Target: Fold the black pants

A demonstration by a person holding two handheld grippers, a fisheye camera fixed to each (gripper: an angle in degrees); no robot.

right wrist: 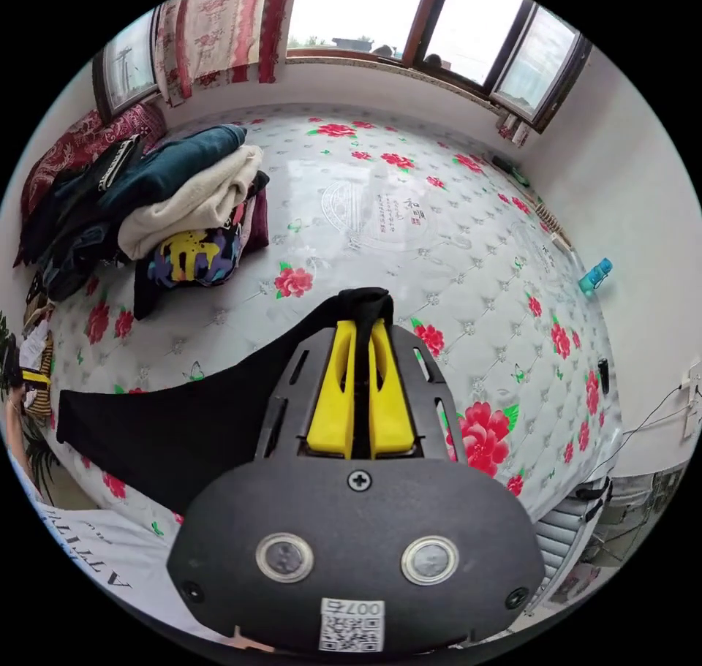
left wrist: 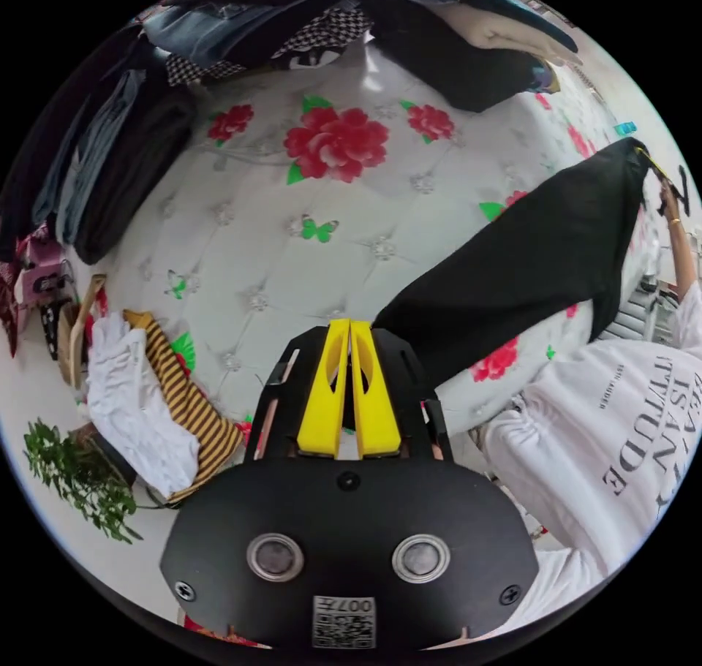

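The black pants (left wrist: 526,264) hang stretched in the air between my two grippers, above a white bed (left wrist: 292,256) with red flowers. My left gripper (left wrist: 349,324) is shut, and the pants' near end starts right at its yellow jaw tips. At the cloth's far end, a hand holds my right gripper (left wrist: 658,176). In the right gripper view, my right gripper (right wrist: 363,322) is shut on a bunched edge of the pants (right wrist: 183,417), with black cloth running between the jaws. The band stretches left towards my left gripper (right wrist: 33,381).
Piles of folded and loose clothes (right wrist: 175,205) lie at one side of the bed (right wrist: 439,220). A white and a striped garment (left wrist: 161,410) hang off the bed's edge beside a plant (left wrist: 73,476). The person's white printed top (left wrist: 621,432) is close by. Windows (right wrist: 439,23) run behind the bed.
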